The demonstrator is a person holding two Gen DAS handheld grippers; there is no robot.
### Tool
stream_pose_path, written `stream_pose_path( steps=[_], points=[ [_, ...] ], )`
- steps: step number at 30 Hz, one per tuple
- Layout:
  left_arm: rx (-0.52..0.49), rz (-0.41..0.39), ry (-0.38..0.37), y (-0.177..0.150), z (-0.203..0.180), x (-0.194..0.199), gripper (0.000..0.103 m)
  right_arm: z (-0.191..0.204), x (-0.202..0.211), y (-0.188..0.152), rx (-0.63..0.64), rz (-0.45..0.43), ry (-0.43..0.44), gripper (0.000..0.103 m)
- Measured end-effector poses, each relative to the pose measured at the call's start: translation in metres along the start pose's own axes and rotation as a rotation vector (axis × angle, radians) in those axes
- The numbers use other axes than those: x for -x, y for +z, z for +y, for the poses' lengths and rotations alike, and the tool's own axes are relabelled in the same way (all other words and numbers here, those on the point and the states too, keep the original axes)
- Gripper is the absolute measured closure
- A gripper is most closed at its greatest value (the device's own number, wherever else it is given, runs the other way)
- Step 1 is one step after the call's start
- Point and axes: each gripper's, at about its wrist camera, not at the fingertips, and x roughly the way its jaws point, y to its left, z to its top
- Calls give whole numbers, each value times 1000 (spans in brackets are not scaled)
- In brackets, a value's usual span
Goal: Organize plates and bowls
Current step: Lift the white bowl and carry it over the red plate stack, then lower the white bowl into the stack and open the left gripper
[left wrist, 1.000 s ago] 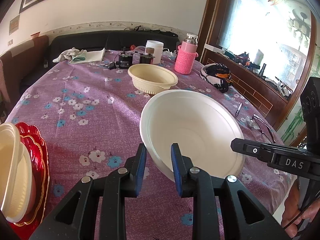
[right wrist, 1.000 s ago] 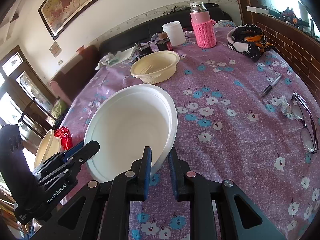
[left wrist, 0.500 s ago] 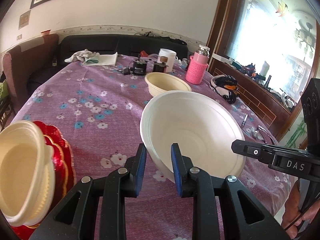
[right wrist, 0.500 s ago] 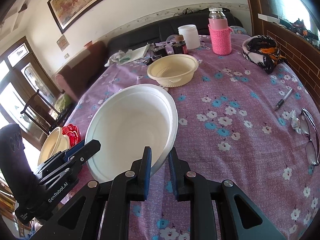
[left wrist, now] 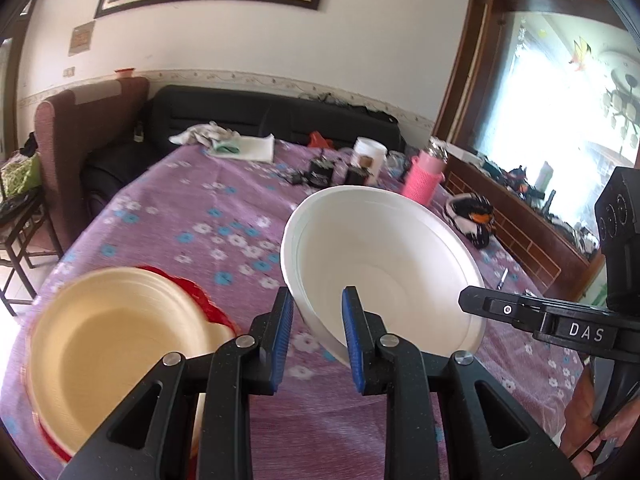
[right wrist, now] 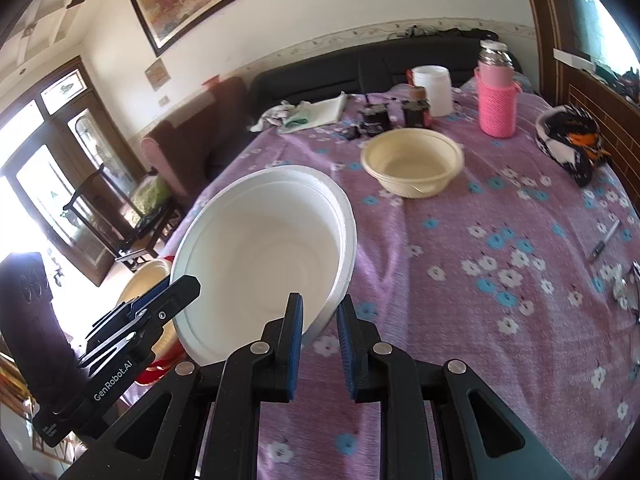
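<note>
A large white bowl (left wrist: 380, 264) (right wrist: 264, 256) hangs tilted above the purple flowered tablecloth, carried by both grippers. My left gripper (left wrist: 316, 316) is shut on its near-left rim, and my right gripper (right wrist: 319, 320) is shut on its near-right rim. The right gripper's black body (left wrist: 560, 316) shows at the bowl's right side in the left wrist view. Below and left of the bowl sits a stack of cream bowls (left wrist: 108, 356) on red scalloped plates (left wrist: 192, 292). Another cream bowl (right wrist: 412, 162) rests further back on the table.
At the table's far end stand a pink-sleeved bottle (right wrist: 496, 96), a white tub (right wrist: 432, 84), small dark jars (right wrist: 376, 118) and a cloth (right wrist: 308, 114). A patterned bag (right wrist: 572, 148), a pen (right wrist: 604, 240) and glasses lie at the right. A brown chair (left wrist: 80, 152) stands left.
Both grippers lifted the white bowl and carried it leftward toward the stack of cream bowls and red plates, which now fills more of the left wrist view. The grips stayed the same.
</note>
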Motion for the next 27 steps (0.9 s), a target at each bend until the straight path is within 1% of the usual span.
stream_pose_path(
  steps=[5,11,12,17,22,27],
  points=[
    [30,-49,45,7,28,28,79,33,-4,10,40,3,52,84],
    [68,-89,122,5,62,59,78,72,-24,15,63,59,145,84],
    [78,-90,139,4,69,63,78,81,-29,15,71,72,163,84],
    [125,-66,202,-7,101,70,78,110,-50,11,112,121,203,84],
    [159,-56,232,-17,119,74,78,131,-70,2,136,173,230,84],
    [176,-38,238,-26,127,74,78,136,-81,-4,140,209,237,83]
  ],
)
